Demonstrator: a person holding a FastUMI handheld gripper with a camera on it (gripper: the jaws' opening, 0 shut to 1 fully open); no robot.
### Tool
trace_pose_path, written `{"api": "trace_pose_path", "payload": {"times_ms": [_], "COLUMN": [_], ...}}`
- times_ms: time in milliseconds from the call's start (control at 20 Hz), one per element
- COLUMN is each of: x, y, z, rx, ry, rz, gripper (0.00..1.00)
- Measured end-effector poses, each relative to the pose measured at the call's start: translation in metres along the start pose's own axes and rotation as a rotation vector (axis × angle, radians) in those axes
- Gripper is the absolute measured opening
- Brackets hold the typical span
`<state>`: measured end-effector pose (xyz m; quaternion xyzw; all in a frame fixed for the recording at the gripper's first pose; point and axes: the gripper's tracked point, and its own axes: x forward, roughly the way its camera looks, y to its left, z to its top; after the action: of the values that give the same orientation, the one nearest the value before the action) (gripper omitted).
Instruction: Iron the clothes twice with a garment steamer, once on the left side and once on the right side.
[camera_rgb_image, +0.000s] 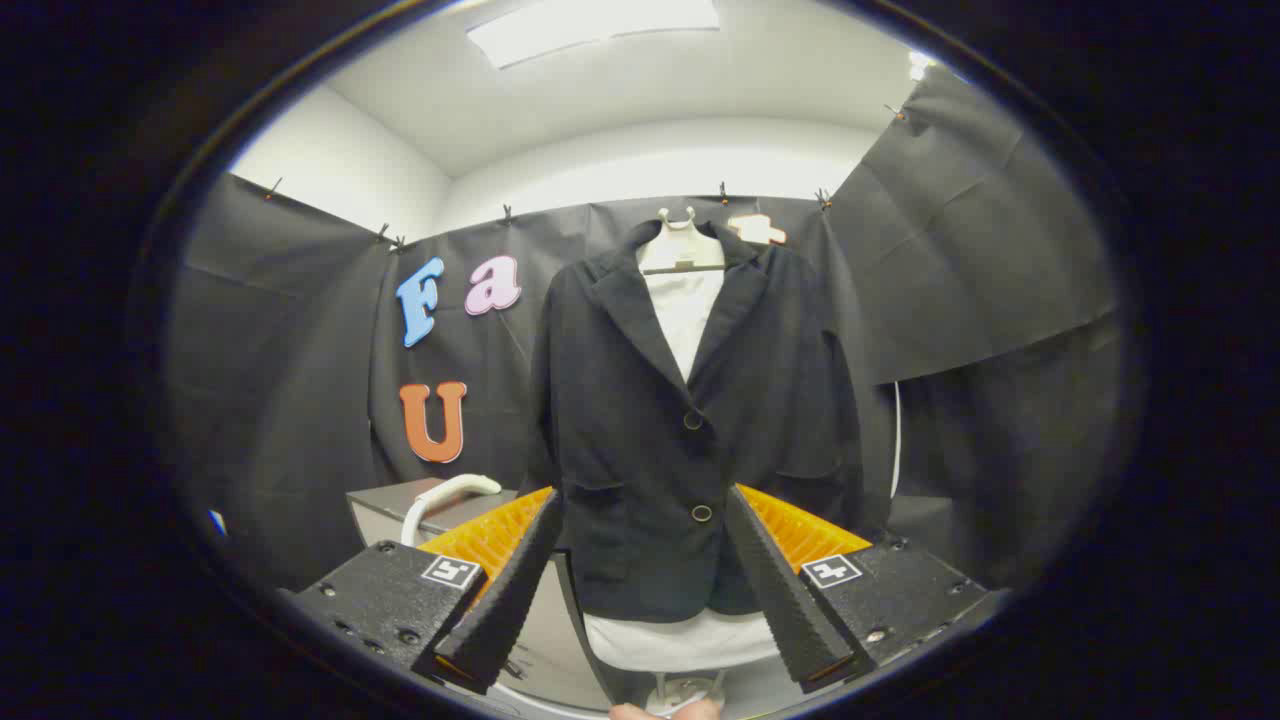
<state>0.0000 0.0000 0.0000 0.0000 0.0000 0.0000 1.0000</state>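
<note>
Ribbed pads line the gripper (640, 590), released and empty at lower centre. Beyond it, mid-frame, hangs the jacket (690, 420), soft and prone to swaying. At lower left, the steamer (450, 495) handle rises off the bench (385, 505): rigid, probably light; grasp there.
</note>
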Motion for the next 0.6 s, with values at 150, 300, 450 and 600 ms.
{"api": "trace_pose_path", "payload": {"times_ms": [150,300,450,600], "x": [0.01,0.015,0.019,0.017], "y": [0.002,0.009,0.013,0.021], "z": [0.009,0.01,0.012,0.023], "rx": [0.021,0.048,0.0,-0.022], "ry": [-0.008,-0.005,-0.002,-0.019], "rz": [0.018,0.034,0.051,0.052], "gripper": [1.0,1.0,1.0,1.0]}}
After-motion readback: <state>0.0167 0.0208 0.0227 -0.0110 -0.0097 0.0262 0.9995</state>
